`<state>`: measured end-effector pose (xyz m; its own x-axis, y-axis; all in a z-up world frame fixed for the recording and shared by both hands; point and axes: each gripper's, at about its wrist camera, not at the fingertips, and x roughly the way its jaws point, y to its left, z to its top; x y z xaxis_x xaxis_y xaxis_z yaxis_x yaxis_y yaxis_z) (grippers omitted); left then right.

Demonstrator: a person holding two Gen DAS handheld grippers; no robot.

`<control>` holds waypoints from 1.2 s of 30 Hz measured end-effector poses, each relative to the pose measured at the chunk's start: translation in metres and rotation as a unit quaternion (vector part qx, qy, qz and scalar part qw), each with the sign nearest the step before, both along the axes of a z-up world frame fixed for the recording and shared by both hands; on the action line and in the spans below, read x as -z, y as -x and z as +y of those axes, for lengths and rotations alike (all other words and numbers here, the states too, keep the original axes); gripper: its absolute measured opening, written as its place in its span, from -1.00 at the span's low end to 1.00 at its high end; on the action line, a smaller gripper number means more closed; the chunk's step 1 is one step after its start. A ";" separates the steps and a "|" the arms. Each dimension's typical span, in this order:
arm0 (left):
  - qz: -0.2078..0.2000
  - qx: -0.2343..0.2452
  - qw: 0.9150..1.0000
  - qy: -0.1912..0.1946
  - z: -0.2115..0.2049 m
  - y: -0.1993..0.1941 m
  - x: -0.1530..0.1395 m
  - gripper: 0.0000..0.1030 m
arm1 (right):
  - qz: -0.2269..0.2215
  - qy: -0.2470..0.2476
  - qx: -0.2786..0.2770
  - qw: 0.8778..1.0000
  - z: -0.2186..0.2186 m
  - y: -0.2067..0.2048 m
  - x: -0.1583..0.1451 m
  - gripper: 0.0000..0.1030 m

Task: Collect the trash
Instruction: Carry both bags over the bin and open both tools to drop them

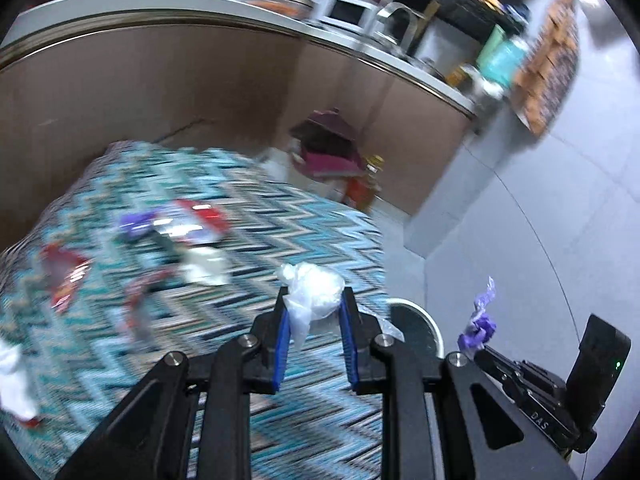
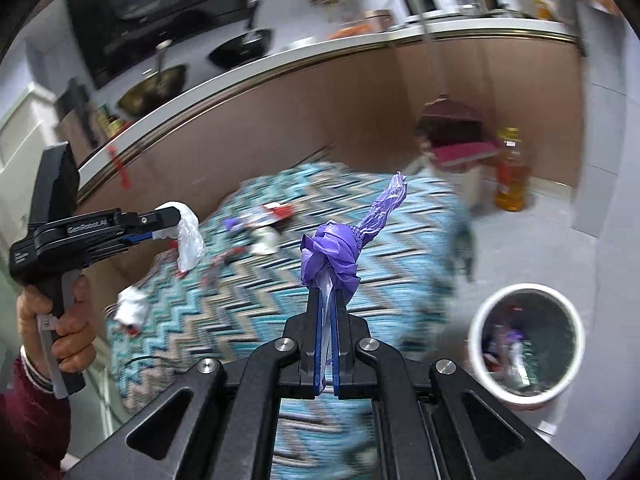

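Below both grippers I see the zigzag cloth, wrappers scattered on it, and a white bin beside it. My left gripper pinches clear plastic; my right gripper clamps a purple wrapper.

The left gripper body reads "GenRobot.AI". The right gripper body shows "DAS". Other labels are too blurred to read.

A bottle of amber oil is standing on the grey floor beside a maroon dustpan, below the counter carrying dark pans.
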<state>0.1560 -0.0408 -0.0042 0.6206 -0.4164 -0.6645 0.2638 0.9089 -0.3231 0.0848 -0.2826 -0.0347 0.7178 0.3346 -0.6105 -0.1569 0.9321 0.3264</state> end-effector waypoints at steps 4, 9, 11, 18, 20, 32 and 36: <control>0.010 0.050 0.999 -0.014 -0.071 -0.021 0.010 -0.59 | 0.013 0.005 0.050 0.999 -0.050 -0.007 0.014 -0.93; 0.034 0.102 0.994 -0.034 -0.162 -0.052 0.037 -0.59 | 0.039 0.005 0.098 0.994 -0.100 -0.024 0.041 -0.93; 0.044 0.117 0.991 -0.045 -0.190 -0.063 0.052 -0.59 | 0.050 0.005 0.117 0.992 -0.121 -0.033 0.055 -0.93; 0.083 0.151 0.982 -0.078 -0.273 -0.093 0.113 -0.52 | 0.095 0.004 0.157 0.983 -0.166 -0.059 0.104 -0.91; 0.095 0.157 0.980 -0.080 -0.288 -0.099 0.127 -0.43 | 0.110 0.008 0.163 0.980 -0.175 -0.066 0.119 -0.85; 0.122 0.182 0.975 -0.048 -0.302 -0.102 0.152 -0.13 | 0.151 0.023 0.198 0.968 -0.196 -0.071 0.158 -0.63; 0.088 0.169 0.981 -0.042 -0.277 -0.088 0.129 -0.13 | 0.135 0.021 0.207 0.969 -0.196 -0.063 0.143 -0.63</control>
